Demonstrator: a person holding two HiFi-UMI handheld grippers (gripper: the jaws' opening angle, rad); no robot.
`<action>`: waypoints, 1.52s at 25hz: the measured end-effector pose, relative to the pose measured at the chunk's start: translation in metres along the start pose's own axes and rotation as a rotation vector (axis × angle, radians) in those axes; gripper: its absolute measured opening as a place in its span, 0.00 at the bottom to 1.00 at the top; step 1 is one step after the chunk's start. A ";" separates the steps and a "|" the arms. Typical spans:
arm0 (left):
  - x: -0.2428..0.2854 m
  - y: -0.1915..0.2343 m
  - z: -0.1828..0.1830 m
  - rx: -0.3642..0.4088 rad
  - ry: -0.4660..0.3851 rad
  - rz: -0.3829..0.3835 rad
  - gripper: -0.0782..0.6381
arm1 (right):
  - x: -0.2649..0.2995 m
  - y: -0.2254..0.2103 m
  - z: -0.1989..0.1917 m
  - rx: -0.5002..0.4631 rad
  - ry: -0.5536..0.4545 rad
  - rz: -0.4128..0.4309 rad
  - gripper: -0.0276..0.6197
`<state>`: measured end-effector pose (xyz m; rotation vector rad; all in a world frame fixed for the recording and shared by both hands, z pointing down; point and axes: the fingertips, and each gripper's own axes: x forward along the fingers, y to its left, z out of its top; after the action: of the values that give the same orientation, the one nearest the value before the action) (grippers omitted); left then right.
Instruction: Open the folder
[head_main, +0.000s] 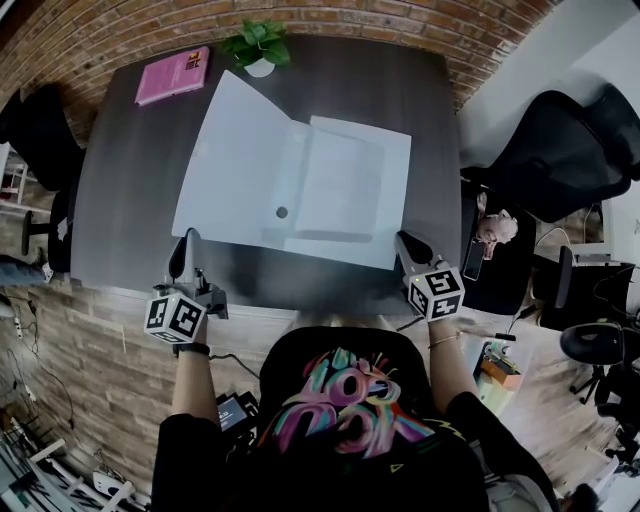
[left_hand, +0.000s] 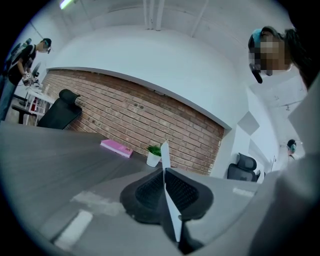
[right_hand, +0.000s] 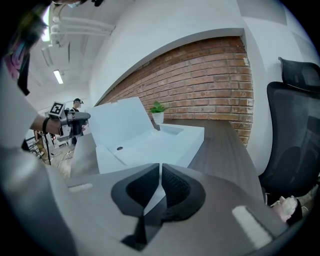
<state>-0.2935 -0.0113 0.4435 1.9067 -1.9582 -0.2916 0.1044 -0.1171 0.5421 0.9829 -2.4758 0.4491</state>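
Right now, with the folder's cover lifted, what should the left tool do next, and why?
Probably swing the cover further out and lay it flat. The left tool is clamped on its edge, and it stands tilted above the table, while the right tool grips the folder.

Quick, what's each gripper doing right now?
Left gripper: closed on the folder cover's edge.
Right gripper: closed on the folder's right edge.
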 end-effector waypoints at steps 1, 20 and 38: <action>0.000 -0.003 0.001 -0.002 -0.001 -0.010 0.13 | 0.000 -0.001 0.001 0.002 0.001 -0.004 0.07; 0.006 -0.127 -0.016 0.150 0.133 -0.380 0.19 | -0.032 -0.013 0.069 -0.009 -0.184 -0.076 0.06; 0.013 -0.175 0.003 0.234 0.086 -0.469 0.19 | -0.079 -0.004 0.159 -0.097 -0.392 -0.089 0.04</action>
<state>-0.1358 -0.0336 0.3702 2.4772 -1.5251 -0.1054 0.1152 -0.1465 0.3671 1.2322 -2.7480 0.1109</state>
